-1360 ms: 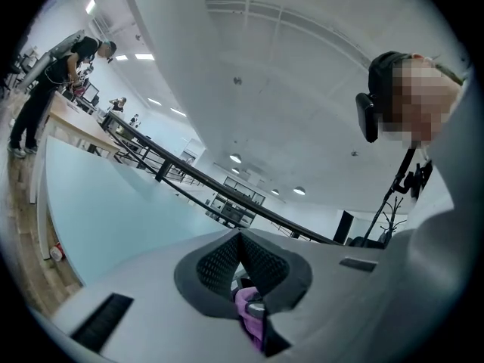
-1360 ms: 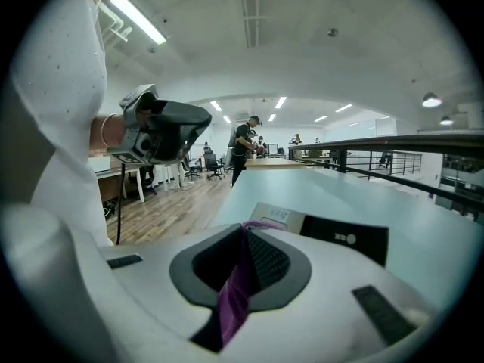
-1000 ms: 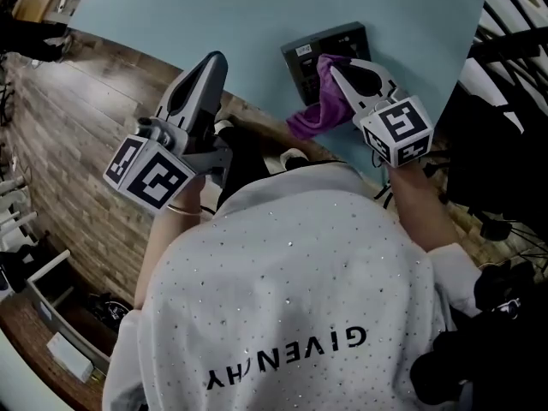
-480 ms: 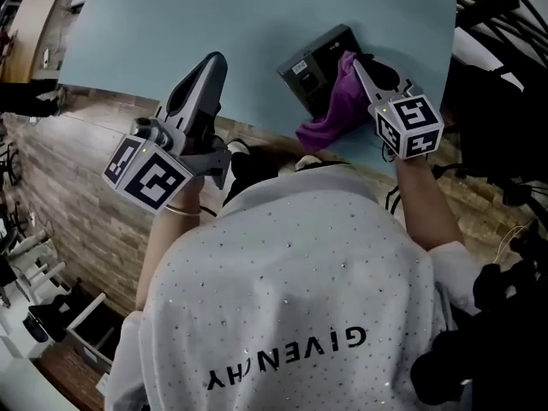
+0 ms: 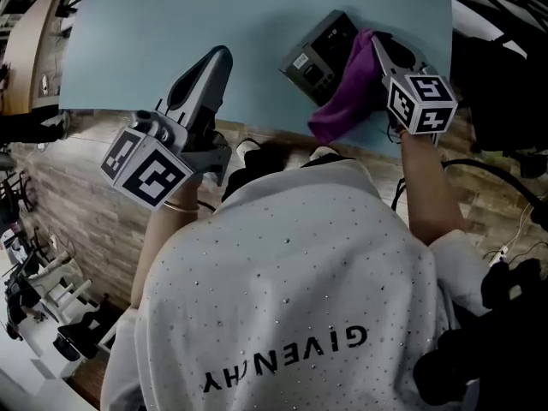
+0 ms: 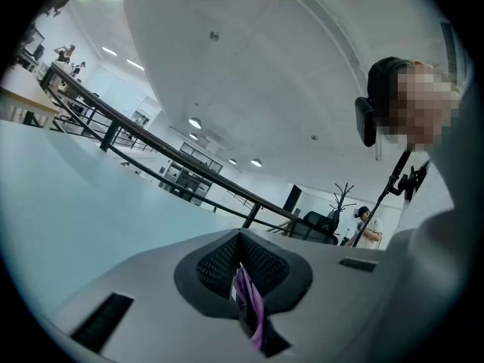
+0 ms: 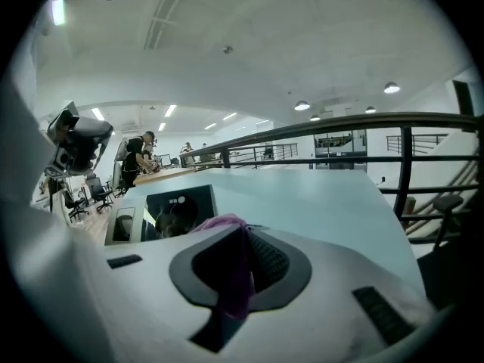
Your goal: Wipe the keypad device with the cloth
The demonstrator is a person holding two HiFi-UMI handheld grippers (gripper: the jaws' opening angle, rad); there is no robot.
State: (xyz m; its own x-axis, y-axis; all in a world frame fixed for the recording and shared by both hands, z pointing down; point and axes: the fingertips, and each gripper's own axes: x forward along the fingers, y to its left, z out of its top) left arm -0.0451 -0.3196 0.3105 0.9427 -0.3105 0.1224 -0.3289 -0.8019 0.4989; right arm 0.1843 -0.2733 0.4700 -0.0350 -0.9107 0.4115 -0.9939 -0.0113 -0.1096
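Wiping is judged to be the step in hand, and it is carried out on the pale blue counter (image 5: 171,32), by which the upper part of the head view is filled. The keypad device (image 5: 312,54) is seen lying flat close to the counter's near edge, on the right side, turned at an angle to that edge. The purple cloth (image 5: 342,97) is draped over the device's right part, and its tail hangs past the counter's edge toward the person. It is held by the right gripper (image 5: 377,41), whose fingers are closed together on a fold of it, as is shown plainly in the right gripper view. The left gripper (image 5: 221,56) is held over the counter's near edge, well apart from the device, with its fingers pressed together on a thin purple strip (image 6: 249,301); what that strip is cannot be told. For the wipe to be done well, it is judged that the cloth should be laid flat on the device's face rather than dragged by one corner, so that the uncovered left part is reached too. Strokes would best be drawn along the device's length under light pressure, since the device is not seen to be fixed and could be pushed off the nearby edge. The device could be steadied at its left side by the left gripper, and the hanging tail is best gathered up onto the face.
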